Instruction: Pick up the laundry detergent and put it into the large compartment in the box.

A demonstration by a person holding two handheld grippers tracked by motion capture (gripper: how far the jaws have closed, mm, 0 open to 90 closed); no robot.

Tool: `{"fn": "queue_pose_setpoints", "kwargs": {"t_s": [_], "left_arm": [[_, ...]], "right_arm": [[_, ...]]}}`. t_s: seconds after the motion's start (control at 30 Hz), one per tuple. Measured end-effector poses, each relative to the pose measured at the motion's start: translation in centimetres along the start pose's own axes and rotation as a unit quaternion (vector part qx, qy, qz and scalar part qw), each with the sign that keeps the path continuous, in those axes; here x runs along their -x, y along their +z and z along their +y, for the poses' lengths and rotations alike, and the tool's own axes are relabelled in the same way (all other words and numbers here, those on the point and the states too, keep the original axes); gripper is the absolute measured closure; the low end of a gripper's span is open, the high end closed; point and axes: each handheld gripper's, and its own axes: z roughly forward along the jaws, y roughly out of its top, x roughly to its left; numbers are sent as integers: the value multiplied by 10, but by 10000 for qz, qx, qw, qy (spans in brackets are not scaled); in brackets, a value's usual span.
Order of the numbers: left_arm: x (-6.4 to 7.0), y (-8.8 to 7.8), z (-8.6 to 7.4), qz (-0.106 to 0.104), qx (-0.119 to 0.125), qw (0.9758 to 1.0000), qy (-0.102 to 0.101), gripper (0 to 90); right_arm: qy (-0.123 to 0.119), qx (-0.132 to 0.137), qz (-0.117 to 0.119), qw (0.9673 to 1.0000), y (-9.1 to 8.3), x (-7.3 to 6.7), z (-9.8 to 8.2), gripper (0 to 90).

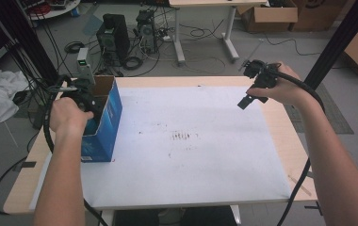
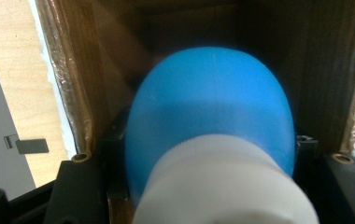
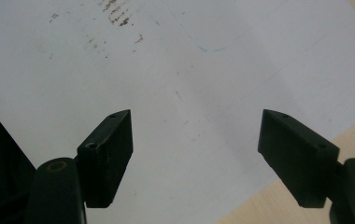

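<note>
Blue box (image 1: 105, 121) standing open-topped at the table's (image 1: 280, 127) left edge, on the white sheet (image 1: 191, 146) covering most of the top. Brown cardboard inside, walls seen close up in the left gripper view (image 2: 91, 70).

Left gripper (image 1: 80, 94) reaching down into the box mouth, hand (image 1: 66, 115) over it. Clamped on a blue-and-white object (image 2: 208, 135): rounded blue end pointing into the box, white part nearer the camera. Black jaws pressed against both sides of it. Object inside the box opening, above the floor of the box; contact with the bottom not resolvable.

Right gripper (image 1: 251, 96) held above the sheet near the table's far right corner, hand (image 1: 285, 87) wrapped around the body. Jaws spread wide, nothing between them (image 3: 196, 154); bare sheet and a strip of wood edge beneath.

Hard to make out:
- Object's identity: blurred, too close to the lens, lower part cut off by the frame.
- Box floor dark, other contents not discernible.
- In the high view, left gripper's jaws hidden behind hand and box wall.
- Faint brown smudges (image 1: 182, 136) mid-sheet, nature unclear.
</note>
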Motion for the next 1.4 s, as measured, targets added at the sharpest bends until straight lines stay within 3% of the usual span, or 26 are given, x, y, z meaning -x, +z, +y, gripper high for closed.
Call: {"fn": "queue_pose_setpoints", "kwargs": {"t_s": [1.4], "left_arm": [[0, 9, -1, 27, -7, 10000, -13, 374]], "right_arm": [[-3, -10, -6, 10000, 1, -1, -3, 265]]}}
